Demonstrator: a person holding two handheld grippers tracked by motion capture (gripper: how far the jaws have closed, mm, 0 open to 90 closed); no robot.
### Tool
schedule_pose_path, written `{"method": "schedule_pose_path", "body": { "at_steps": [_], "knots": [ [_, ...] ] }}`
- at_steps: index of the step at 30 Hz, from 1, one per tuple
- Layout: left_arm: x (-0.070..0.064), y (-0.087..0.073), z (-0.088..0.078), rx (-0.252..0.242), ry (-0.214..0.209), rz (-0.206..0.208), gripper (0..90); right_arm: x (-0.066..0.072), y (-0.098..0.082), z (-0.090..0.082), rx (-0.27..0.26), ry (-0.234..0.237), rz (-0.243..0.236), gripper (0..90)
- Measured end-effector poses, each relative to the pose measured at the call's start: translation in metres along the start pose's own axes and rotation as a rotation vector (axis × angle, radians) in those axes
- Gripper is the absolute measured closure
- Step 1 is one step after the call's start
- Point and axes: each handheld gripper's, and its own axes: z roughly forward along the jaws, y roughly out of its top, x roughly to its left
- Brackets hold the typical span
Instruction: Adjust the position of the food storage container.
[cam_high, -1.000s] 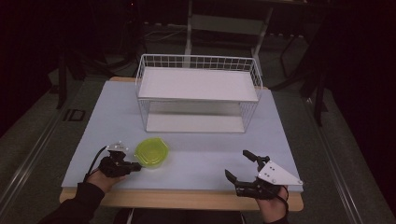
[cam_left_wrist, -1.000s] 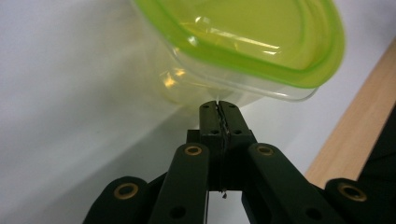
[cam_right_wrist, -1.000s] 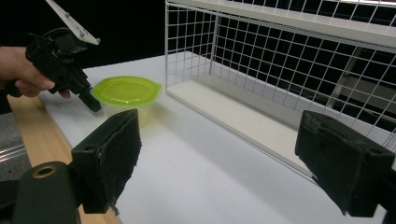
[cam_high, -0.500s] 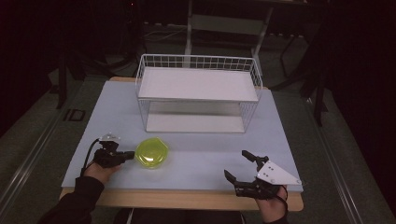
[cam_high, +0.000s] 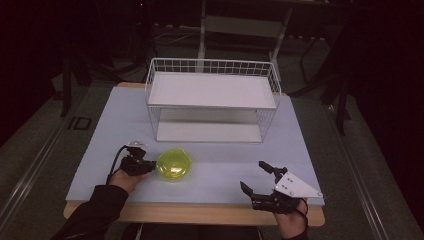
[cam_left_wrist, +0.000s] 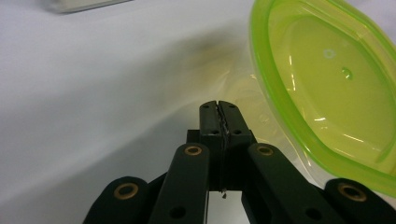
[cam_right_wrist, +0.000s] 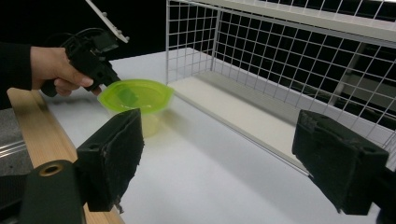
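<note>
- Dark surroundings frame a pale table (cam_high: 215, 170) with a wooden front edge; a white wire rack (cam_high: 212, 102) with two shelves stands toward its far side.
- On the table in front of the rack, off its left end, sits a translucent yellow-green bowl (cam_high: 173, 164).
- In the left gripper view the bowl (cam_left_wrist: 327, 88) fills the right side, its rim lifted off the table and tilted, with a lighter see-through part beneath it.
- From the right gripper view the bowl (cam_right_wrist: 137, 97) lies near the rack's (cam_right_wrist: 299, 70) lower shelf, apart from it.
- Just left of the bowl, the left gripper (cam_high: 146, 165) points at the bowl's rim, and a hand (cam_high: 124, 177) in a dark sleeve holds it.
- Its jaws are pressed together in the left gripper view (cam_left_wrist: 219, 109), with a thin edge between the tips; whether that edge belongs to the bowl cannot be told for sure.
- In the right gripper view the same gripper (cam_right_wrist: 109, 80) touches the bowl's rim at its left side.
- Well right of the bowl, near the table's front edge, the right gripper (cam_high: 256, 176) rests with its jaws spread wide and nothing between them.
- A grey three-cornered plate (cam_high: 295, 186) sits on top of it.
- Its own view shows the two black pads (cam_right_wrist: 114, 154) far apart, the table between them.
</note>
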Motion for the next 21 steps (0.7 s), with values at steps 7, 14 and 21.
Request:
{"method": "schedule_pose_path", "body": {
  "at_steps": [7,14,21],
  "knots": [
    [-0.019,0.014,0.021,0.007,-0.055,0.029,90.0,-0.001,0.0,-0.001,0.001,-0.001,0.004,16.2],
    [-0.04,0.027,0.051,0.032,-0.094,0.055,90.0,-0.001,0.0,-0.001,0.005,-0.003,0.003,16.2],
    [-0.056,0.038,0.069,0.053,-0.107,0.089,90.0,-0.001,-0.001,-0.001,0.008,0.004,0.007,16.2]
  ]
}}
